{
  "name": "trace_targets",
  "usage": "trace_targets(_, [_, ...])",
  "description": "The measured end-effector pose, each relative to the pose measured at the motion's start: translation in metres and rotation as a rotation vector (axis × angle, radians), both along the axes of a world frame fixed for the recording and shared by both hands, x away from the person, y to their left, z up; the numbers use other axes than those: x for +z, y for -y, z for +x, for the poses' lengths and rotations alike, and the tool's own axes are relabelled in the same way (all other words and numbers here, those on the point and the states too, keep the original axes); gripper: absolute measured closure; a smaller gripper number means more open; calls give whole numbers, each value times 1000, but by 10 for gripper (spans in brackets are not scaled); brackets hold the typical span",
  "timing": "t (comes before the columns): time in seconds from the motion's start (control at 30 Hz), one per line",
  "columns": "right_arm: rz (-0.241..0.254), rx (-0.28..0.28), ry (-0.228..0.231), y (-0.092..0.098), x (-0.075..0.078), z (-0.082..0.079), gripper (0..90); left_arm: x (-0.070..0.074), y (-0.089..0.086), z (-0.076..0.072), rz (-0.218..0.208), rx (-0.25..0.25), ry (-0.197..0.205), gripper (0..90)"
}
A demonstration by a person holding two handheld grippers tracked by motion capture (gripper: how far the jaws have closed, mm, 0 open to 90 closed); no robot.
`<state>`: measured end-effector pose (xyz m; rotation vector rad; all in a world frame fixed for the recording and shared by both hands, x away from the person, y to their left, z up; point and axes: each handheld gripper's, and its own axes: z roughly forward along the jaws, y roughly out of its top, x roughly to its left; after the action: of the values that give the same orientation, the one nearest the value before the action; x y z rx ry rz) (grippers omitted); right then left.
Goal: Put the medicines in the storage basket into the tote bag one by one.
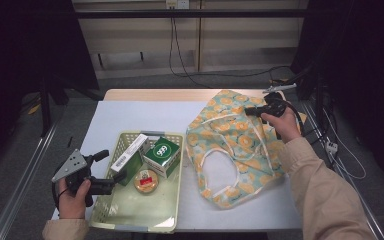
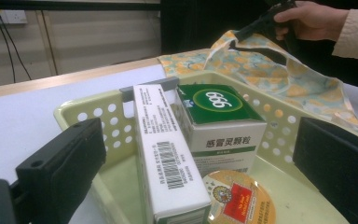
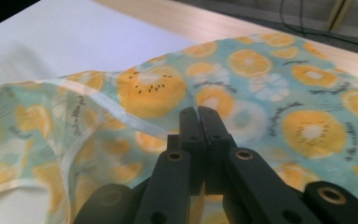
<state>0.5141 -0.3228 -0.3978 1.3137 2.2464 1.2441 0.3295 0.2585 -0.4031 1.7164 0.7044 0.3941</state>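
We saw the fabric bag [image 1: 232,145] spread over the right half of the worktop, a soft light-teal cloth printed with orange and yellow citrus slices and trimmed in white along its handles and mouth. It lay mostly flat and rumpled, its near end toward us and its far corner lifted off the surface, where a fold of cloth was pinched. In the right gripper view the print [image 3: 270,98] showed large, with small dark seeds in the fruit and a white-edged seam curving across the left. The bag's left edge lay just beside the basket, apart from it.
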Motion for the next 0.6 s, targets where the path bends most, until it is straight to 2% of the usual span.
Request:
trace_targets(0.1, [-44,-29,-13,2,-4,3,850,1,2,0,-2,-1,0,20])
trace_targets(0.2, [-80,-55,-16,0,-4,0,664,1,1,0,5,-1,4,20])
trace_targets(0.23, [-92,-56,-8,-1,-3,-2,642,1,2,0,-1,1,0,20])
trace_targets(0.3, [-85,-52,10,-4,-1,-10,572,0,2,0,0,0,-2,20])
trace_targets(0.37, [-74,-30,25,-8,3,-19,525,0,2,0,3,-2,-1,20])
trace_targets(0.47, [-87,-7,52,-14,9,-34,471,0,1,-1,0,-1,0,20])
trace_targets(0.53, [-62,59,41,-21,13,-47,440,0,1,-1,-2,0,-1,20])
trace_targets(0.6, [-74,104,53,-29,14,-60,438,-1,1,-1,4,-4,1,20])
